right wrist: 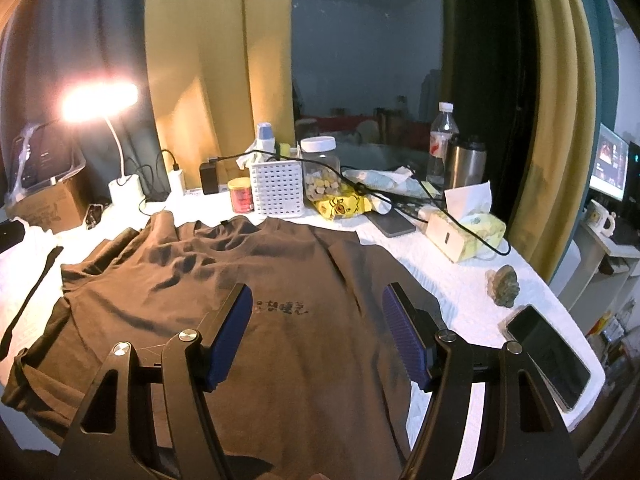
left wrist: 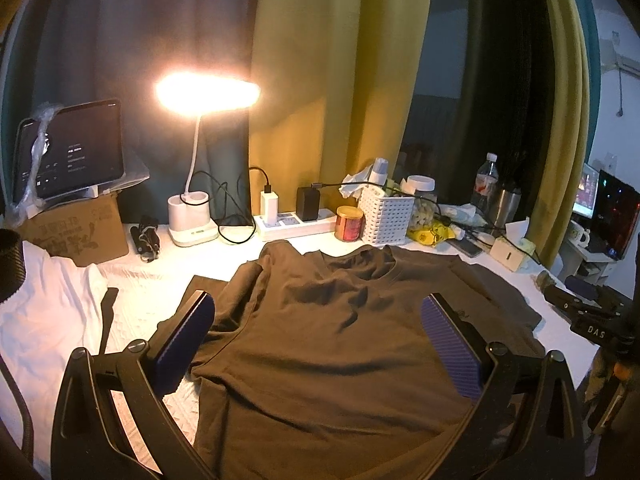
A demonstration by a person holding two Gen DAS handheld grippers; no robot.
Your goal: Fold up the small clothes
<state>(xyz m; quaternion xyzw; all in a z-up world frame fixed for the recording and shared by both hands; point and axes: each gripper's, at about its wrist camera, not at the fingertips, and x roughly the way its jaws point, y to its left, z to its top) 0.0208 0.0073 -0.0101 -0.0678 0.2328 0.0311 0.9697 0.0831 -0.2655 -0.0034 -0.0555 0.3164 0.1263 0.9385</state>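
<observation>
Black fingers [left wrist: 188, 320], ribbed purple-blue pads [right wrist: 230, 340], silver pivot screws [right wrist: 189, 335].

Brown T-shirt [right wrist: 280, 344] spread flat on white table cover [right wrist: 460, 280], front up, small dark print on chest, collar toward the clutter at the back. Wrinkled around the neckline, sleeves out to both sides, hem nearest the cameras.

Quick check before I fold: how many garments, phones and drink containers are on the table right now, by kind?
Garments: 2, a brown T-shirt and white clothing at the left edge.
Phones: 2, a large phone at the right edge and a phone near the tissue box.
Drink containers: 2, a plastic bottle and a steel tumbler.
Total: 6
</observation>
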